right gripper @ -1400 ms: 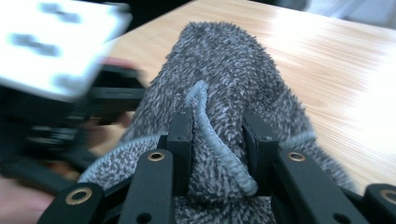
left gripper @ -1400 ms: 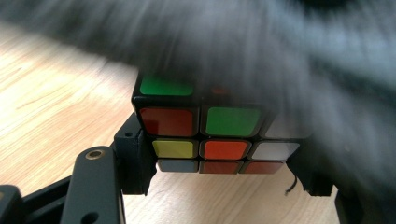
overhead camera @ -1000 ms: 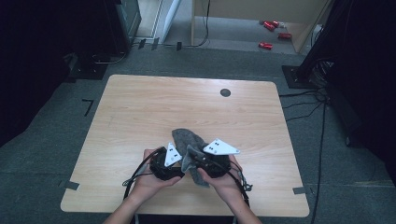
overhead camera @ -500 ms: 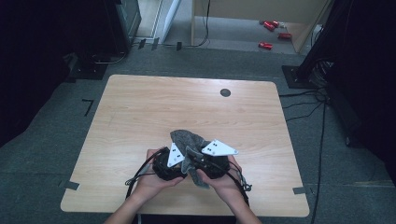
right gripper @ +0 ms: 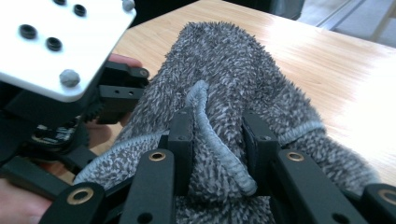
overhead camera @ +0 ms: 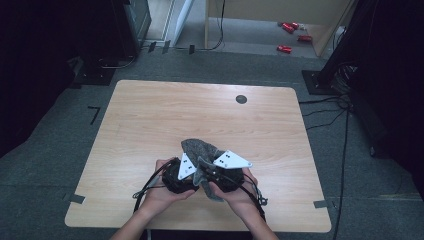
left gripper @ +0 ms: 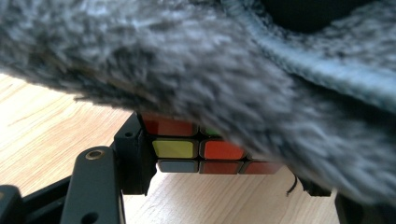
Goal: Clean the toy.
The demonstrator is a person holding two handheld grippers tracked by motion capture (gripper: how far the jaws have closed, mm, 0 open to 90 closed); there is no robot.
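Observation:
A grey fuzzy cloth point(overhead camera: 199, 149) is bunched over both grippers near the table's front middle. In the left gripper view, a colour cube point(left gripper: 201, 150) with red, yellow and white tiles sits between the black jaws of my left gripper point(left gripper: 224, 163), which is shut on it. The cloth point(left gripper: 224, 70) drapes over the cube's top and hides most of it. In the right gripper view, my right gripper point(right gripper: 218, 131) is shut on a fold of the cloth point(right gripper: 233, 79) with its corded hem. The left gripper's white plate point(right gripper: 65, 42) lies close at the upper left.
The wooden table point(overhead camera: 150, 115) stretches bare beyond the hands. A small dark round cap point(overhead camera: 241, 99) sits near its far edge. Black cables point(overhead camera: 150, 182) trail from the grippers toward the front edge. Red objects point(overhead camera: 285, 48) lie on the floor beyond.

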